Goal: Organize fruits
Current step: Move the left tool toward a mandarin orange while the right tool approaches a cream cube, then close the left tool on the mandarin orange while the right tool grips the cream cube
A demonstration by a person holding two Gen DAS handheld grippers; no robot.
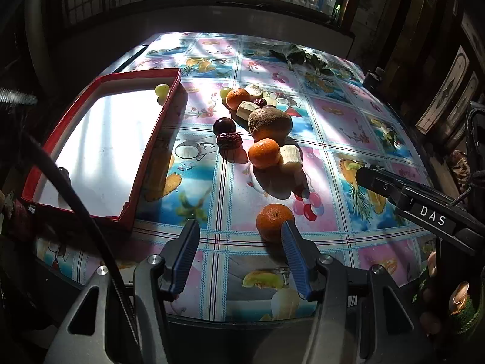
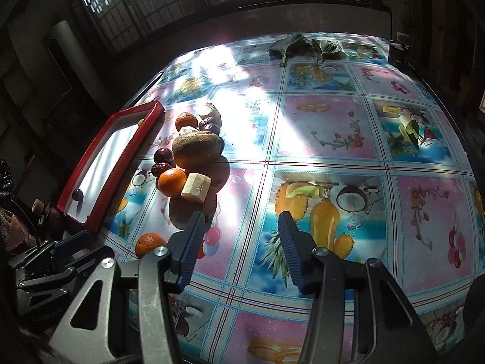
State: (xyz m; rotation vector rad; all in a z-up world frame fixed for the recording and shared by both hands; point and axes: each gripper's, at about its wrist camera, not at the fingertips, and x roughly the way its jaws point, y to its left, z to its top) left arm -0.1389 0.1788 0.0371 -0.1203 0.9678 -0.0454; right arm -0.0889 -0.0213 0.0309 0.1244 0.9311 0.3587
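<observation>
left fingers [image 1: 194,236] apart, right finger hiding part of nearest orange [image 1: 272,221]

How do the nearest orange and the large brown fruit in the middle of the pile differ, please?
The nearest orange is small, round and bright; the large brown fruit is bigger, oval and dull-skinned. The orange sits alone by the left gripper; the brown fruit is crowded among other pieces. Both rest on the tablecloth.
</observation>
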